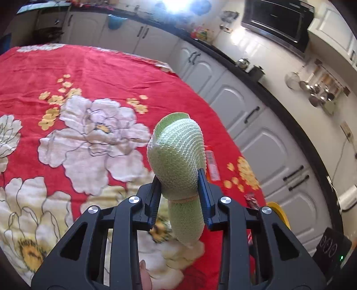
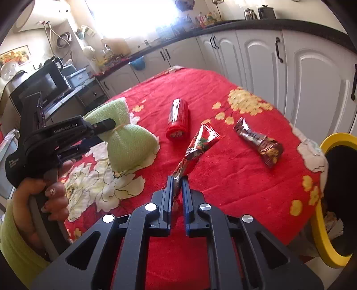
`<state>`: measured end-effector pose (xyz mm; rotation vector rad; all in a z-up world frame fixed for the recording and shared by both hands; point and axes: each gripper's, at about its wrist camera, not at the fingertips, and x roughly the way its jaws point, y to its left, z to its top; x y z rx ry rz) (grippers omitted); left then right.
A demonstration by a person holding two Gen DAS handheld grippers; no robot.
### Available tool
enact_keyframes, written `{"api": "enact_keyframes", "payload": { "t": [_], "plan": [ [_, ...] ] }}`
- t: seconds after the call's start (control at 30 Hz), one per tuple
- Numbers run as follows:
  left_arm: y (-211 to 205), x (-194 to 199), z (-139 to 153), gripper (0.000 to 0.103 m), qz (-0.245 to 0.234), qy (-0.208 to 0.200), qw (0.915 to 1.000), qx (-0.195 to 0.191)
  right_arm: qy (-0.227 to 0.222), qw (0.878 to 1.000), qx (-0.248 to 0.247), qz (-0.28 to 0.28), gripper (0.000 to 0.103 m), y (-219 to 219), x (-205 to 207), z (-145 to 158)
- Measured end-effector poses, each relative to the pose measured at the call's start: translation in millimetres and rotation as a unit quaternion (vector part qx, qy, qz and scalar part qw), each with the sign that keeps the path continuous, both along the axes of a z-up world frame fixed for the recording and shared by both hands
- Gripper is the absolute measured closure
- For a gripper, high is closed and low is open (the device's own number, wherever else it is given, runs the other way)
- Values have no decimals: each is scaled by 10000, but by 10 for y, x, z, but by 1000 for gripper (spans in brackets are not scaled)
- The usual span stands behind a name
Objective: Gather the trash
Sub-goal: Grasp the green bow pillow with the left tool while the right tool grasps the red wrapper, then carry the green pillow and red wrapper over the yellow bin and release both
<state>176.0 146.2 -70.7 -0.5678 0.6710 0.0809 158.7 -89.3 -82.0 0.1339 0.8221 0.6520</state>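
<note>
Over red floral cloth (image 2: 223,178), left fingers (image 1: 178,191) clamping green foam net (image 1: 176,151), right fingers (image 2: 177,194) pinching wrapper (image 2: 196,145)

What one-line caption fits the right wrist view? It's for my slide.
Right gripper pinches a cone wrapper above the red tablecloth; left gripper holds a green cloth.

Window (image 2: 133,17) glare blown out; fisheye edges bent, dark.

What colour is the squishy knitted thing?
Light green knitted cloth, clearest in the left wrist view.
</note>
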Motion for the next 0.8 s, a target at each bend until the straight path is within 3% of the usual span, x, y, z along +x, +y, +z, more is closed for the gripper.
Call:
{"api": "enact_keyframes", "payload": {
  "t": [0.4, 0.8],
  "plan": [
    [-674, -66, 400, 79, -729, -478, 9957, 317, -347, 9976, 242, -551, 95, -650, -42, 306],
    [-1246, 42, 514, 79, -1263, -616, 9888, 499, -558, 9923, 164, -1097, 95, -1260, -78, 383]
  ]
}}
